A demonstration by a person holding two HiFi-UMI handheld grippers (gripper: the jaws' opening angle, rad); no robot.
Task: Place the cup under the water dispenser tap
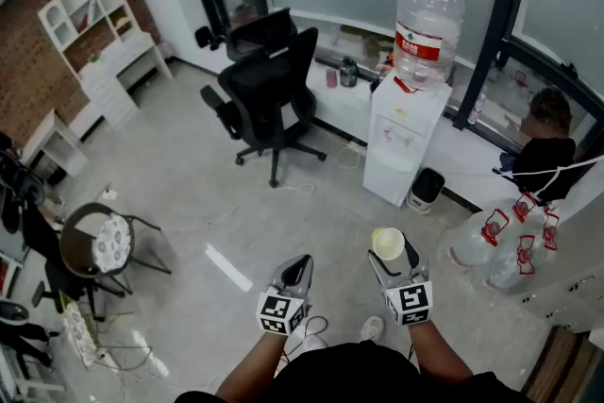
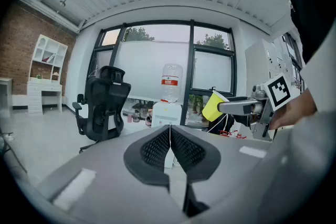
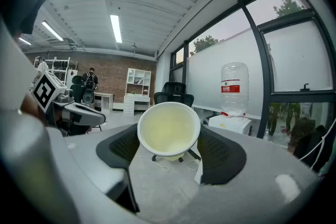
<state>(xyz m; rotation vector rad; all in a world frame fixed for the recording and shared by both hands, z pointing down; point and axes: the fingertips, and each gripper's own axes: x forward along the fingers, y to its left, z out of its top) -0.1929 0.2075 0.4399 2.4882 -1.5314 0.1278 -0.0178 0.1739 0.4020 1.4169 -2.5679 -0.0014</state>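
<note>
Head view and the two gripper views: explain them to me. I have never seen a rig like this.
There is no robot here. A person holds a two-jaw gripping tool in each hand. The head view looks down from a camera on the person's head, and each gripper view looks along one tool's own jaws. The left gripper has its jaws together with nothing between them. The right gripper is closed on a pale yellow paper cup, and its view looks into the cup's open mouth. Ahead on the grey floor stand a white water dispenser with a clear bottle on top and a black office chair. The cup is not yet at the dispenser.
</note>
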